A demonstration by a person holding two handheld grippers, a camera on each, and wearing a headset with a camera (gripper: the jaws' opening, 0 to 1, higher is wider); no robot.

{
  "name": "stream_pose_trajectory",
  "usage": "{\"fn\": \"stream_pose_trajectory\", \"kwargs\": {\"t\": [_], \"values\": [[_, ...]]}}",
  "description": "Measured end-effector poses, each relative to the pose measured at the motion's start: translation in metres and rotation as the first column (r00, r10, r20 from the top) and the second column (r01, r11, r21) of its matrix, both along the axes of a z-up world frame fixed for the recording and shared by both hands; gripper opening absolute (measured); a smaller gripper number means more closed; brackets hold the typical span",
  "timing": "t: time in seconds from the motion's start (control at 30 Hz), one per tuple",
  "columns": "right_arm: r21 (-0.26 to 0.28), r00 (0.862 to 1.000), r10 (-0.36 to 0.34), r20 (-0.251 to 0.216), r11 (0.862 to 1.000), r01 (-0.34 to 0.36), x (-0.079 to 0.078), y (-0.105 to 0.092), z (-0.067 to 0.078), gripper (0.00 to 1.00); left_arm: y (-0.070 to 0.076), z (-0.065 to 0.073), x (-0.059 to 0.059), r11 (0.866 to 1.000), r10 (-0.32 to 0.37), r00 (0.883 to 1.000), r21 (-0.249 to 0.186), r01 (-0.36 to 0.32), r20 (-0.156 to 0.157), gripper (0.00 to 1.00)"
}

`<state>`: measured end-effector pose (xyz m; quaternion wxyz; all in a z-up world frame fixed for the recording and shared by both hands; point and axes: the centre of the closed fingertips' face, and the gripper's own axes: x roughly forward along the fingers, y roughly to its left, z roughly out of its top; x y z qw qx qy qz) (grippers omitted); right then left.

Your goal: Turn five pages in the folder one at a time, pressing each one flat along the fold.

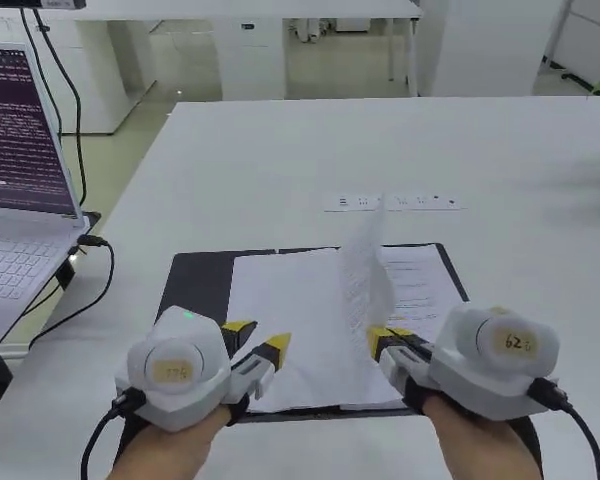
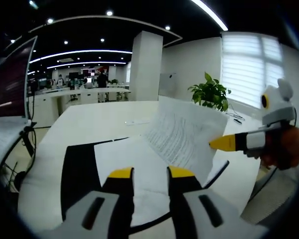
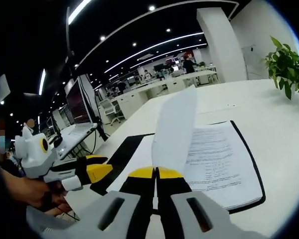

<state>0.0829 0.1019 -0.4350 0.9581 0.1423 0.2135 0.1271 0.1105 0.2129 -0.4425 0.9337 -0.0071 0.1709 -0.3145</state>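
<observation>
1. Right gripper [image 3: 156,173]: jaws were pressed together on the lower edge of a single printed page [image 3: 173,129], which stood nearly upright above the fold.
2. Left gripper [image 2: 150,173]: jaws were apart and gripped nothing, poised over the left-hand pages [image 1: 280,310].
3. Black folder [image 1: 195,280]: lay open and flat on the white table [image 1: 380,150], with both grippers over its near edge.
4. Open laptop [image 1: 10,200]: stood to the left, well apart from the folder.
5. Potted plant [image 3: 287,69]: stood beyond the table's right side.
</observation>
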Motion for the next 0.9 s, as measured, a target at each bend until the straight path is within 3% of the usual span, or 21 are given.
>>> {"fn": "stream_pose_trajectory", "kwargs": {"t": [0.23, 0.47, 0.9], "values": [[-0.031, 0.997, 0.079, -0.017, 0.996, -0.08, 0.006, 0.032, -0.006, 0.0, 0.03, 0.005, -0.003, 0.999, 0.05, 0.999, -0.011, -0.05, 0.005, 0.25], [-0.062, 0.986, 0.158, -0.049, 0.985, -0.161, 0.009, 0.063, -0.022, 0.0, 0.055, 0.004, -0.009, 0.996, 0.09, 0.996, -0.018, -0.09, 0.001, 0.25], [-0.127, 0.956, 0.259, -0.138, 0.953, -0.277, 0.008, 0.1, -0.06, 0.0, 0.082, -0.002, -0.014, 0.99, 0.136, 0.99, -0.017, -0.137, -0.017, 0.25]]}}
